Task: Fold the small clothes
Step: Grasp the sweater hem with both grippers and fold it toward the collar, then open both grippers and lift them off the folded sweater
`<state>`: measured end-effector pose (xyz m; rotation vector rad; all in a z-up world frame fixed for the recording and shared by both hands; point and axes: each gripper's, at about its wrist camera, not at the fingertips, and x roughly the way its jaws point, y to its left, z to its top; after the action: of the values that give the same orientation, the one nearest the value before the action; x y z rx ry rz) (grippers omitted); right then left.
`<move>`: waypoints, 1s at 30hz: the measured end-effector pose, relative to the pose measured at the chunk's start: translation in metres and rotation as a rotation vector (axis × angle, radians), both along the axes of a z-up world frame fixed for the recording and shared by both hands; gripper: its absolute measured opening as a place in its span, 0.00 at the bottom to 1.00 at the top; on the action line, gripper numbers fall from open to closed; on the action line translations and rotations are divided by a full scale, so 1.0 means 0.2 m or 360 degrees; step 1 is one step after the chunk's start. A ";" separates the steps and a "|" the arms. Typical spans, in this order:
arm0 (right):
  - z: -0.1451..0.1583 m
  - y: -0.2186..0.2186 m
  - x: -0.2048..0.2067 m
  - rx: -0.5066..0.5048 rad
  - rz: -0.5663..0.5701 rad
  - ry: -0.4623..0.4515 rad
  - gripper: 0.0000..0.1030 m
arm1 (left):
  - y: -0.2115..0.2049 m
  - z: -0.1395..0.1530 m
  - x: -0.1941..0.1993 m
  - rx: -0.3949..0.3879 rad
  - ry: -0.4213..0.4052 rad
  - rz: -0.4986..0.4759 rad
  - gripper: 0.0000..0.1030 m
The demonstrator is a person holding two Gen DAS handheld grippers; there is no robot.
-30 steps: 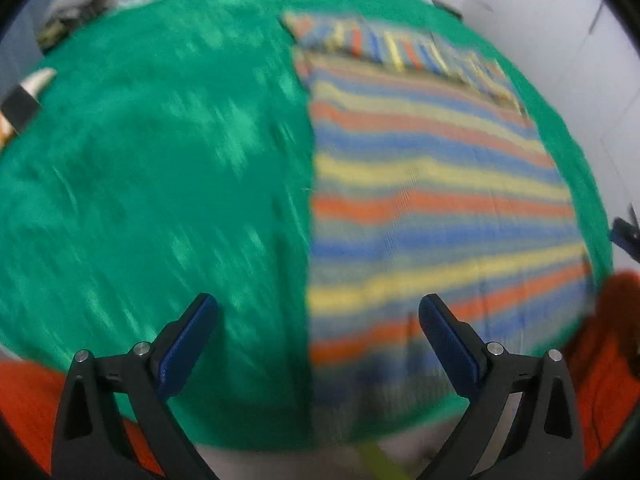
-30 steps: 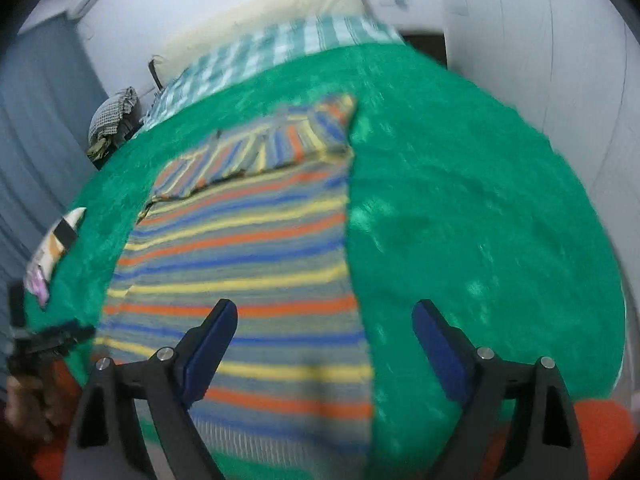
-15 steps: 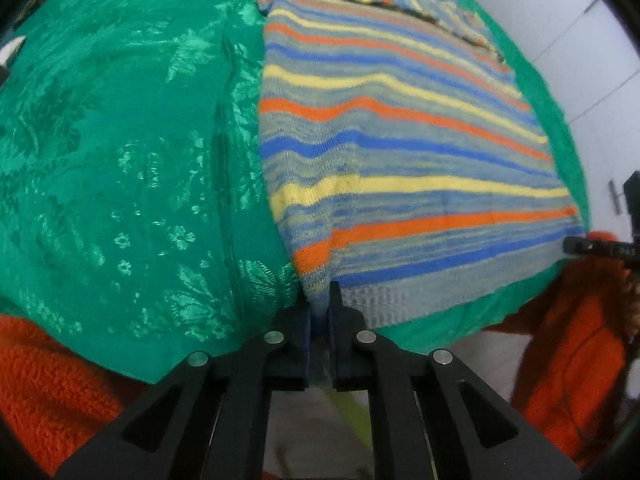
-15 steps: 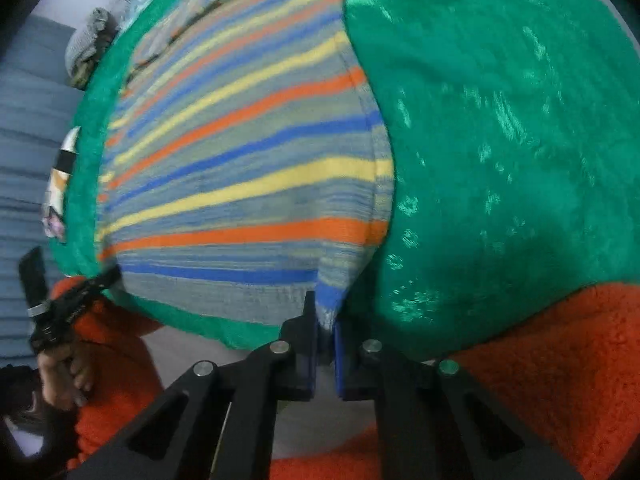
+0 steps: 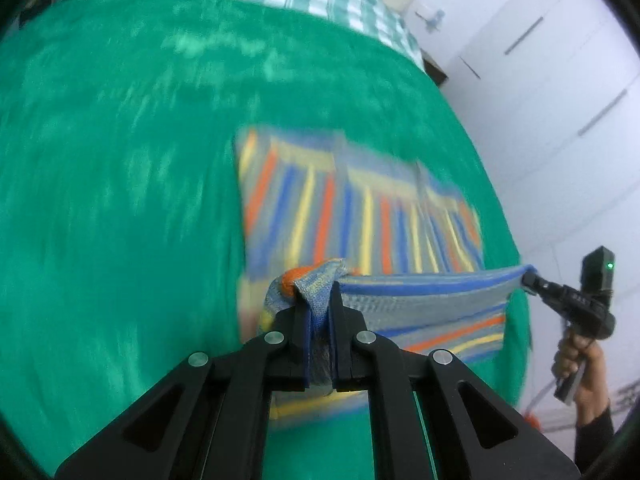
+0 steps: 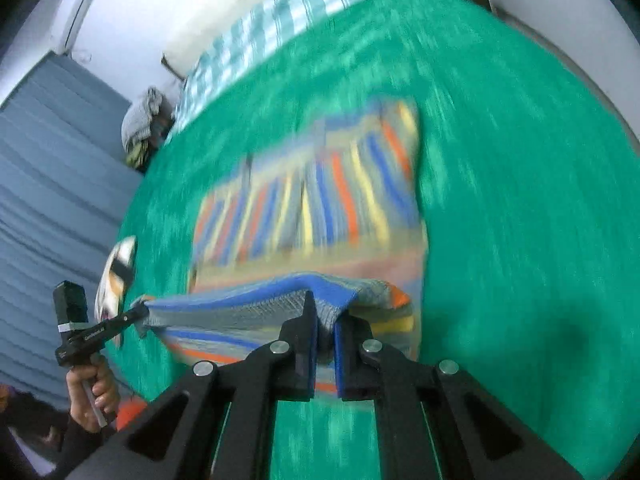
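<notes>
Half a second earlier both corners had just been pinched at the near edge of the bed; since then the near hem had been lifted and carried toward the far half of the striped sweater [image 5: 360, 208]. The left hand-held gripper [image 5: 320, 300] was clamped on the hem's left corner, and the right hand-held gripper [image 6: 326, 316] gripped the right corner, the hem stretched taut between them above the green blanket [image 5: 120, 200]. The rest of the sweater lay flat mid-bed, just beyond both grippers. To fold well, both corners should probably travel level and together, landing square on the far edge before release.
</notes>
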<state>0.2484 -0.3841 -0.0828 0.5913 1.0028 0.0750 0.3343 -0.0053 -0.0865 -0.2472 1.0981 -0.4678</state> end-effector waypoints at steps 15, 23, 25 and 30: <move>-0.30 0.21 0.04 -0.0343 0.0404 -0.0089 0.55 | -0.09 -0.46 -0.18 0.0674 0.0046 -0.0118 0.62; -0.25 0.08 -0.45 -0.0602 0.0041 -0.0002 0.52 | 0.23 -0.27 -0.62 0.0540 -0.0068 0.0125 0.79; -0.20 0.12 -0.54 -0.0577 -0.0014 -0.0094 0.58 | 0.21 -0.23 -0.72 0.0472 -0.0118 0.0145 0.85; -0.30 0.34 -0.73 -0.0571 -0.0155 -0.0173 0.65 | 0.00 -0.23 -0.88 0.0347 -0.0185 0.0095 0.92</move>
<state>0.1024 -0.3159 -0.1419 0.3030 0.8543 -0.1554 0.1577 -0.0050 -0.1324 -0.0599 1.0161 -0.3022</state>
